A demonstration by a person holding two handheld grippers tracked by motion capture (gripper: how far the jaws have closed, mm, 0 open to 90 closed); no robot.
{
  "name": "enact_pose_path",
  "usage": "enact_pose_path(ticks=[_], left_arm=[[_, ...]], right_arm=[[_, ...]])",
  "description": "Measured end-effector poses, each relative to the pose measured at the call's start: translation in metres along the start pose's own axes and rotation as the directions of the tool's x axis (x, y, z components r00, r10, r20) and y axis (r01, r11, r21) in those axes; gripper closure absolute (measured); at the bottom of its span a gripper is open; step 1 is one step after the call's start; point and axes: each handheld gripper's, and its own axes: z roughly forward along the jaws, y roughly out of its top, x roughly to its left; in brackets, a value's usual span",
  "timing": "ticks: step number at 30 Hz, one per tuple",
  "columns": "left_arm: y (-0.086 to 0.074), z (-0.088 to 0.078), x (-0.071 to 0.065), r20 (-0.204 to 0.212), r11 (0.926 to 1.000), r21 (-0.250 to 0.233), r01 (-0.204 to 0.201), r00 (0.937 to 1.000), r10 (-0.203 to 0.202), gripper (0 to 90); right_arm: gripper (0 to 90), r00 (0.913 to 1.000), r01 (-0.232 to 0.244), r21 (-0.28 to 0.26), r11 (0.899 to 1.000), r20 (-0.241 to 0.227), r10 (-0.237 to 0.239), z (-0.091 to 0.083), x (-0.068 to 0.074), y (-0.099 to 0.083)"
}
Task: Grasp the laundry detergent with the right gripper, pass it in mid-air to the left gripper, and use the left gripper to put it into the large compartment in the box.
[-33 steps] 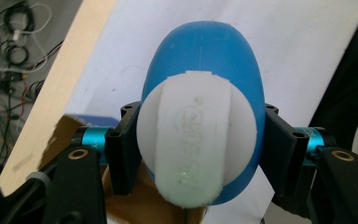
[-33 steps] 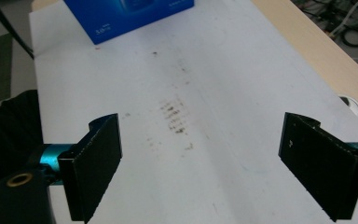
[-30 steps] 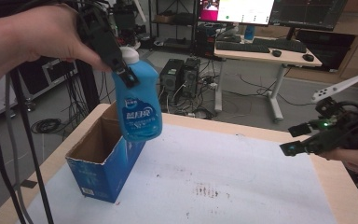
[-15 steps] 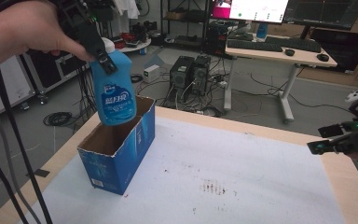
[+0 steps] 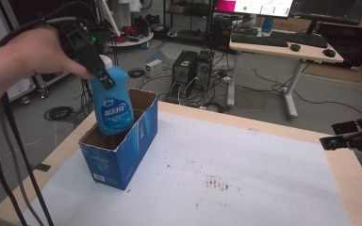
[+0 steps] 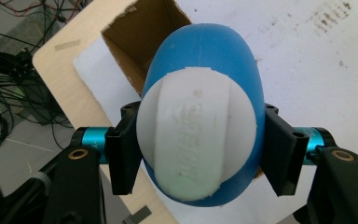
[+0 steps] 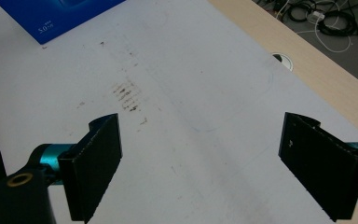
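At the left of the high view an open-topped blue cardboard box [image 5: 122, 150] stands on the surface, and the blue plastic detergent bottle with a white cap [image 5: 113, 101] hangs upright with its base sunk just inside the box's opening, most of its body above the rim. The left tongs [image 5: 96, 66] are clamped on the bottle's shoulder just under the cap; the left gripper view looks straight down on the white cap [image 6: 196, 140], a black jaw pressed to each side of the blue body. A second ago the bottle hung clear above the box's far end; it has since come down and toward the lower left of the frame, into the opening. The right tongs [image 7: 200, 163] stand wide apart with nothing between them, at the right edge of the high view. The surface [image 5: 245, 183] is a white sheet with brownish smudges on a pale wooden top. Behind it the room holds a desk with a keyboard [image 5: 264, 40] and monitors, computer towers and cables on the floor.
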Motion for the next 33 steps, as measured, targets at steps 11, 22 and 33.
enact_pose_path(ticks=[11,22,33], left_arm=[[-0.023,0.067,-0.009,0.036,0.9987,0.05,-0.001,0.9994,-0.001,38.8],[-0.041,0.114,-0.014,0.037,0.9963,0.063,-0.058,0.9977,0.056,38.8],[-0.046,0.123,-0.014,0.05,0.9941,0.067,-0.085,0.9955,0.081,38.7]], right_arm=[[12.8,1.0,-0.003,0.011,1.0,0.001,0.003,0.003,0.0,-0.005],[12.8,0.9999,-0.01,0.025,1.0,0.002,0.01,0.005,0.001,-0.011],[12.8,1.0,-0.008,0.033,0.999,0.005,0.008,0.008,0.001,-0.012]])
